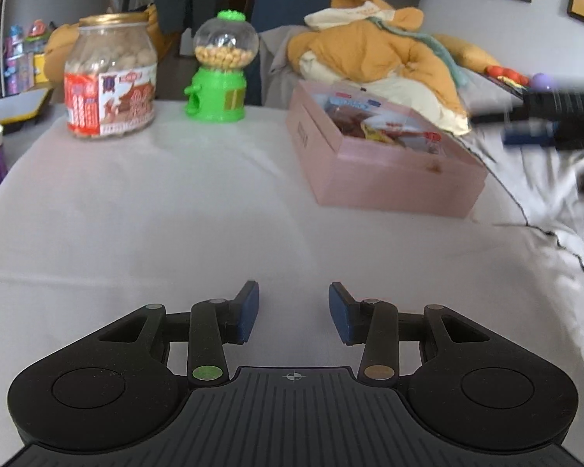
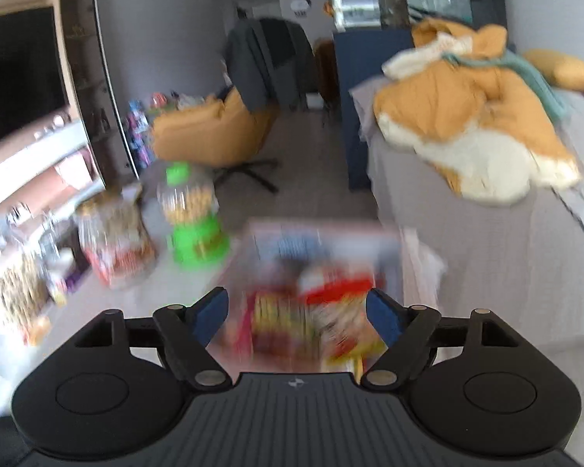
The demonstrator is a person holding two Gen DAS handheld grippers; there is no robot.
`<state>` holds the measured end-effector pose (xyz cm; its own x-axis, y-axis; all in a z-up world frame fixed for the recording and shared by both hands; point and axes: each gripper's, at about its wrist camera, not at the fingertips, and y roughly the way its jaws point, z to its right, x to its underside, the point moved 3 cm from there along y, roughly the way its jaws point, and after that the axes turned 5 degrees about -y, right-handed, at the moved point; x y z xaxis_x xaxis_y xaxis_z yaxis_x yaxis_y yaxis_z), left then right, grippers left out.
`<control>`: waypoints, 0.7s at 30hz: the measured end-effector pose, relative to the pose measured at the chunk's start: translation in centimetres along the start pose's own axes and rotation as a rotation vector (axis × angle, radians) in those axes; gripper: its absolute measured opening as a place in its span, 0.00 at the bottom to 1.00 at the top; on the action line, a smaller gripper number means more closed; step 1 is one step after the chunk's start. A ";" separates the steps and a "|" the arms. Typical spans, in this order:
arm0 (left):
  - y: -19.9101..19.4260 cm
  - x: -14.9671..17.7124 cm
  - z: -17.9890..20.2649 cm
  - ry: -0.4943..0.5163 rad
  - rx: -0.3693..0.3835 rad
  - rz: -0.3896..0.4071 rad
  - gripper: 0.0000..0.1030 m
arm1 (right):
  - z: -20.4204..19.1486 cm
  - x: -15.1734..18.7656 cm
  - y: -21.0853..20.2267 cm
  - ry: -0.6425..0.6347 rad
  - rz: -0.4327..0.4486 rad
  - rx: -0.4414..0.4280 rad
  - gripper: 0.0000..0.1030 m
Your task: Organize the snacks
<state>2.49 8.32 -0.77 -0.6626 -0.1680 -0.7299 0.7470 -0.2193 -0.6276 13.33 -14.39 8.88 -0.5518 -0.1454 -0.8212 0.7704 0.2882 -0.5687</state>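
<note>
1. The pink box (image 1: pixel 385 163) of snacks sits right of centre in the left wrist view, on the white-covered table (image 1: pixel 175 214), near the table's right edge; its top is open and wrapped snack packets (image 1: pixel 373 122) lie inside, in red, white, blue and yellow.
2. In the right wrist view the same pink box (image 2: pixel 253 233) fills the lower centre, badly blurred; red and yellow packets (image 2: pixel 292 311) show inside it, but no detail can be read.
3. The right gripper (image 2: pixel 298 317) hangs above the box with its blue pads well apart; nothing is pressed between them, and the packets seen in the gap lie below in the box.
4. The left gripper (image 1: pixel 294 313) is at the bottom centre of its view, low over bare tablecloth; its blue pads stand apart with nothing between them.
5. At the right edge of the left wrist view a dark, blurred shape with a blue part (image 1: pixel 545 120) reaches in beyond the box; it is too smeared to say more.
6. Upper left in the left wrist view, a clear jar (image 1: pixel 111 78) with a red and white label stands on the table; just right of it stands a green candy dispenser (image 1: pixel 222 66) with a clear globe of yellow pellets; both stand well apart from the box.
7. Behind the box lies a heap of orange and cream bedding (image 1: pixel 373 50) on a grey-covered bed.
</note>
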 end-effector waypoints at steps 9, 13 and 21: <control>0.8 1.9 4.7 0.108 -0.094 0.064 0.45 | -4.1 13.1 0.2 -0.021 -0.160 0.032 0.76; 1.1 1.8 5.1 0.128 -0.117 0.060 0.45 | -4.9 14.6 0.3 -0.074 -0.124 0.137 0.87; 1.4 2.2 5.9 0.181 -0.162 0.074 0.46 | -3.6 15.1 0.7 -0.017 -0.087 0.165 1.00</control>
<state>1.76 1.99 -1.63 -0.5963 -0.0002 -0.8028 0.8016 -0.0539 -0.5954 4.40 -12.97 -3.73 -0.6142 -0.1799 -0.7684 0.7627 0.1147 -0.6365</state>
